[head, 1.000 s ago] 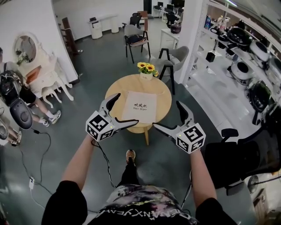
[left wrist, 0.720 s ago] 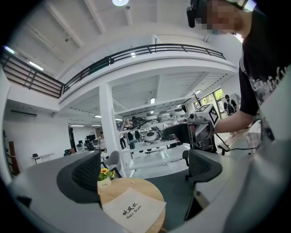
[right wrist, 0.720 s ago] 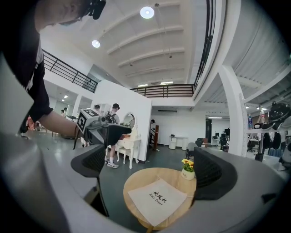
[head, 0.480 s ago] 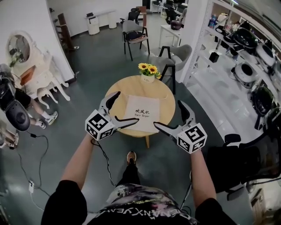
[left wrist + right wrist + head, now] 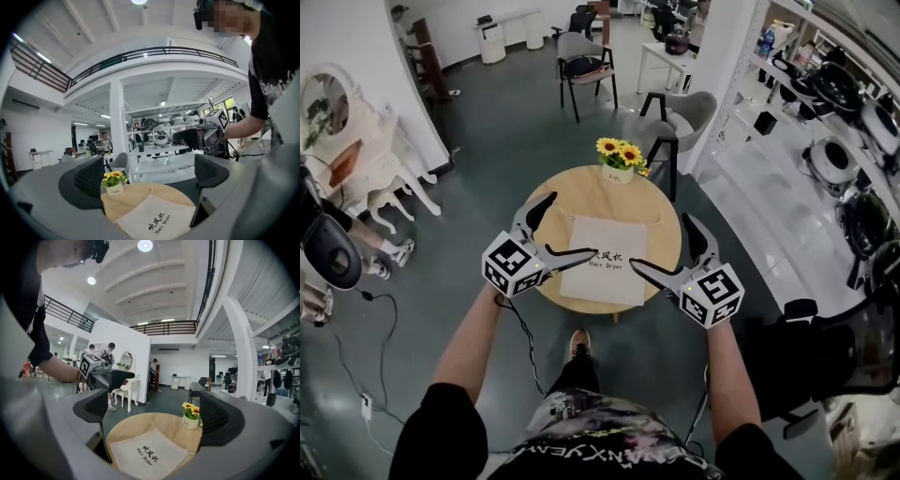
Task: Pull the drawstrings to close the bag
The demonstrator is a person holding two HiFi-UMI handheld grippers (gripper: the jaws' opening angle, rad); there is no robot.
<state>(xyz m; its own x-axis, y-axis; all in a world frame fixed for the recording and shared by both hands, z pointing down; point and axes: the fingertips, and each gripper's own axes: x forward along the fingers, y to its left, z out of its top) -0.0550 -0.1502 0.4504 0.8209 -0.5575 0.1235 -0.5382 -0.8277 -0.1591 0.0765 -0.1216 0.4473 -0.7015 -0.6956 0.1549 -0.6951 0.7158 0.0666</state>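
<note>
Approach step: left gripper (image 5: 569,226) and right gripper (image 5: 661,243), both wide and empty, hover at 8 and 4 o'clock of the bag (image 5: 605,261) lying flat on the table (image 5: 581,187), flowers (image 5: 619,150) at 12; next, likely lower onto its cords.

Both arms (image 5: 473,330) reach forward, left gripper (image 5: 570,225) and right gripper (image 5: 662,244) side by side, tips angled inward, each with jaws wide apart, empty.
</note>
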